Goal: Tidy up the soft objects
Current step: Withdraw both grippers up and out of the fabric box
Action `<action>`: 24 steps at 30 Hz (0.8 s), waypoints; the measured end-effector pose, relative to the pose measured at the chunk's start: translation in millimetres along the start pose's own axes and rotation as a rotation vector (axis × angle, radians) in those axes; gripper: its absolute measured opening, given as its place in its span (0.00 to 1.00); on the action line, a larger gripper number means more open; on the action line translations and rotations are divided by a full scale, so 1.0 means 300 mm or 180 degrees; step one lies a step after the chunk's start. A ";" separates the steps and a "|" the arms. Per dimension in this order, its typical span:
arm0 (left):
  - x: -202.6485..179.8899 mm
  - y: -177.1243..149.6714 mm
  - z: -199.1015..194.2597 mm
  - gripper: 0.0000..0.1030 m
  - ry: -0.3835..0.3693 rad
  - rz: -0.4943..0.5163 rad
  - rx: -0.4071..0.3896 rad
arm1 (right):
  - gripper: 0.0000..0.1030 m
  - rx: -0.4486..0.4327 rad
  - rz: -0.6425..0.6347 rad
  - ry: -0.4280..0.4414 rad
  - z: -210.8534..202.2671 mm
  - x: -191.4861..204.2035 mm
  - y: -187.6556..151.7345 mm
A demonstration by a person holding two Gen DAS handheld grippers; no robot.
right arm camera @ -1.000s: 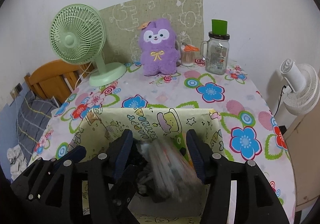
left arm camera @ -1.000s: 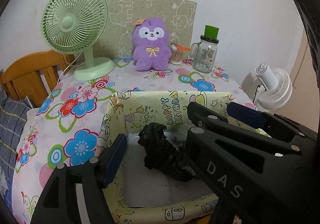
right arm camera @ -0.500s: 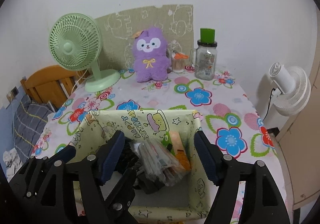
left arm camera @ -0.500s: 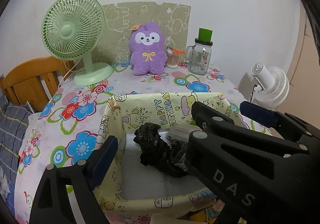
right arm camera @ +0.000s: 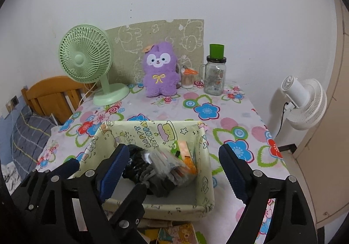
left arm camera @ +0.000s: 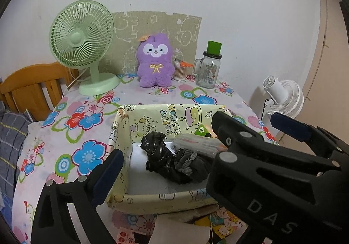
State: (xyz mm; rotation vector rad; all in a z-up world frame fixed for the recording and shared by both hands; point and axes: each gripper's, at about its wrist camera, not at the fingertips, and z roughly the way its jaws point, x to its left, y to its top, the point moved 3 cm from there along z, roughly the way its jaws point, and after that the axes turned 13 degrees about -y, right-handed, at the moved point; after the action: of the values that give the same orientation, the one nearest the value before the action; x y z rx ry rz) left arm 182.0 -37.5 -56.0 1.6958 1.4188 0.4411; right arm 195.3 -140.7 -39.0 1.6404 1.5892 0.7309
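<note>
A yellow cartoon-print box stands near the front of the flowered table. Inside it lie a crumpled black plastic bag, a grey drawstring pouch and a clear packet of orange-tipped items. My left gripper hangs above the box's near left part; its jaws are opening, and its pads touch nothing. My right gripper hovers over the box, its jaws opening too, the packet lying loose below them. A purple plush toy sits upright at the back.
A green desk fan stands at the back left, a glass mug jar with a green lid and a cup of cotton swabs at the back right. A white fan stands off the right edge, a wooden headboard to the left. Papers lie before the box.
Both grippers have drawn back and up from the box and spread their jaws wider. The right one has let go of the clear packet, which now rests in the box.
</note>
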 end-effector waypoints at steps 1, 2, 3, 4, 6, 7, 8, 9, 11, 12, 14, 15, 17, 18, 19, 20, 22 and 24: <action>-0.002 -0.002 -0.009 0.96 0.0004 0.0005 -0.0011 | 0.85 -0.0001 -0.0006 -0.0004 -0.007 0.000 -0.004; -0.005 -0.004 -0.018 0.96 0.0013 0.0010 -0.0022 | 0.85 -0.0005 -0.0018 -0.0011 -0.018 0.001 -0.009; -0.007 -0.006 -0.025 0.97 0.0017 0.0017 -0.0029 | 0.86 -0.0008 -0.0025 -0.0015 -0.023 0.001 -0.012; -0.010 -0.010 -0.033 0.97 0.0023 0.0026 -0.0040 | 0.86 -0.0014 -0.0029 -0.0025 -0.033 0.000 -0.015; -0.015 -0.013 -0.049 0.98 0.0035 0.0032 -0.0069 | 0.87 -0.0023 -0.0022 -0.0035 -0.048 -0.004 -0.021; -0.017 -0.015 -0.057 0.98 0.0034 0.0031 -0.0083 | 0.87 -0.0037 -0.0012 -0.0034 -0.060 -0.007 -0.025; -0.020 -0.017 -0.067 0.98 0.0031 0.0032 -0.0098 | 0.87 -0.0045 -0.0006 -0.0030 -0.068 -0.010 -0.028; -0.024 -0.019 -0.074 0.98 0.0031 0.0035 -0.0111 | 0.87 -0.0055 0.0001 -0.0030 -0.079 -0.013 -0.031; -0.033 -0.025 -0.091 0.99 0.0029 0.0052 -0.0138 | 0.87 -0.0078 0.0011 -0.0033 -0.097 -0.017 -0.037; -0.036 -0.027 -0.098 0.99 0.0028 0.0058 -0.0147 | 0.87 -0.0087 0.0016 -0.0033 -0.107 -0.020 -0.041; -0.045 -0.034 -0.113 0.99 0.0025 0.0069 -0.0168 | 0.87 -0.0099 0.0017 -0.0034 -0.123 -0.025 -0.047; -0.048 -0.037 -0.119 0.99 0.0023 0.0071 -0.0175 | 0.87 -0.0106 0.0013 -0.0036 -0.131 -0.024 -0.050; -0.053 -0.042 -0.136 0.99 0.0009 0.0056 -0.0201 | 0.87 -0.0127 -0.0001 -0.0041 -0.149 -0.026 -0.058; -0.057 -0.044 -0.146 0.99 0.0010 0.0051 -0.0201 | 0.87 -0.0147 0.0001 -0.0044 -0.159 -0.028 -0.060; -0.062 -0.045 -0.152 0.99 0.0010 0.0053 -0.0202 | 0.87 -0.0160 0.0003 -0.0048 -0.166 -0.030 -0.061; -0.066 -0.047 -0.159 0.99 0.0012 0.0058 -0.0213 | 0.87 -0.0175 0.0006 -0.0056 -0.174 -0.033 -0.063; -0.075 -0.051 -0.174 0.99 0.0011 0.0081 -0.0237 | 0.87 -0.0191 0.0013 -0.0069 -0.189 -0.039 -0.067; -0.081 -0.056 -0.188 0.99 0.0008 0.0093 -0.0252 | 0.87 -0.0208 0.0019 -0.0067 -0.204 -0.042 -0.073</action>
State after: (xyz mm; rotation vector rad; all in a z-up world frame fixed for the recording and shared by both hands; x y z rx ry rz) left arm 123.4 -38.8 -31.1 1.6545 1.3623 0.5093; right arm 132.0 -146.9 -20.5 1.6011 1.5305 0.7583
